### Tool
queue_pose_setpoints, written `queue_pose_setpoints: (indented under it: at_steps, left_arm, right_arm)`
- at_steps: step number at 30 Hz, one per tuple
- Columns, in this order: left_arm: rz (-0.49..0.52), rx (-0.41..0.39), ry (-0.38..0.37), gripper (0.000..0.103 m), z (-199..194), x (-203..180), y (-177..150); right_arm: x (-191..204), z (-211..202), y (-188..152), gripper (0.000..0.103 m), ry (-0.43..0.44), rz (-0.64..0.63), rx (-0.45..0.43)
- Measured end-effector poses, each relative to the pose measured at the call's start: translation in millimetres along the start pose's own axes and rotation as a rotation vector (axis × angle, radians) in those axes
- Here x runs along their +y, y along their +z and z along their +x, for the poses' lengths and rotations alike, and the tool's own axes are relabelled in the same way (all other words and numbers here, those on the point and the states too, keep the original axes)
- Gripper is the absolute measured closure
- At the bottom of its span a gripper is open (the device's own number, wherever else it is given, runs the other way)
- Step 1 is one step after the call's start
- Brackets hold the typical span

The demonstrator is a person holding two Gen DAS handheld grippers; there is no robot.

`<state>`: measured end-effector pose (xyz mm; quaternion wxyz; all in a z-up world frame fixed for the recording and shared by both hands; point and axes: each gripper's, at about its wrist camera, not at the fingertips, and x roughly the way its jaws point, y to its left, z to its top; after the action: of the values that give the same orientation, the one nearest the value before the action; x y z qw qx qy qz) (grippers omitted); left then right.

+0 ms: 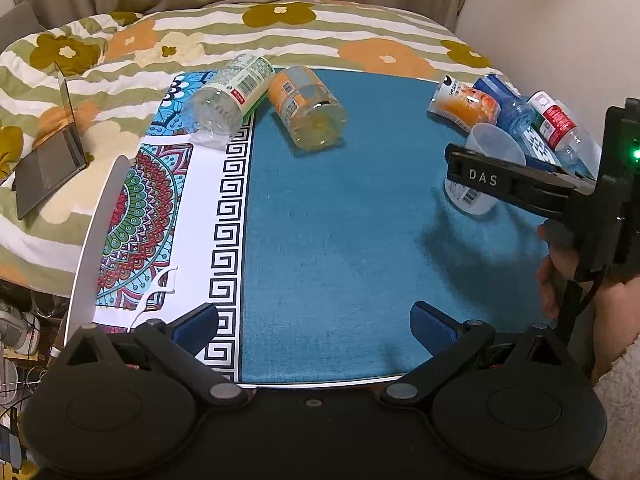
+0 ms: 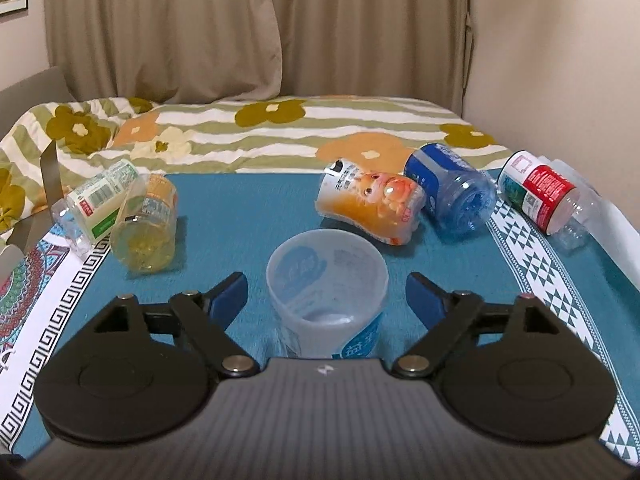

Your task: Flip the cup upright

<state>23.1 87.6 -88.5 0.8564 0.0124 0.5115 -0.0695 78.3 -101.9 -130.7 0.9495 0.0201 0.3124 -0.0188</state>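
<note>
A translucent white plastic cup with a blue label stands upright on the blue cloth, mouth up. My right gripper is open, its blue-padded fingers apart on either side of the cup and not touching it. In the left wrist view the cup stands at the right, partly behind the right gripper's black finger. My left gripper is open and empty over the near part of the table.
Several empty bottles lie on their sides: a green-labelled one and an orange one at the far left, an orange-labelled one, a blue one and a red-labelled one at the far right. A bed with a flowered quilt lies behind.
</note>
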Motion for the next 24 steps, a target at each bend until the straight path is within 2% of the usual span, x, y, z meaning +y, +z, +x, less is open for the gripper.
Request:
queue_pose_setpoints:
  at_steps: [5,12,18,24]
  left_arm:
    - [0.002,-0.031,0.001,0.0,-13,-8,5]
    - [0.02,-0.107,-0.011,0.0,-43,-28,20]
    - [0.042,-0.194,-0.015,0.0,-71,-48,33]
    - [0.037,-0.264,0.016,0.0,-85,-60,38]
  right_arm:
    - [-10,-11,11,0.002,0.031,0.014,0.045]
    - [-34,-59,37,0.0,0.064,-0.002,0.095]
    - [-61,-110,53,0.0,0.049,-0.035,0.151]
    - [-89,-137,62,0.0,0.022,-0.016,0.192]
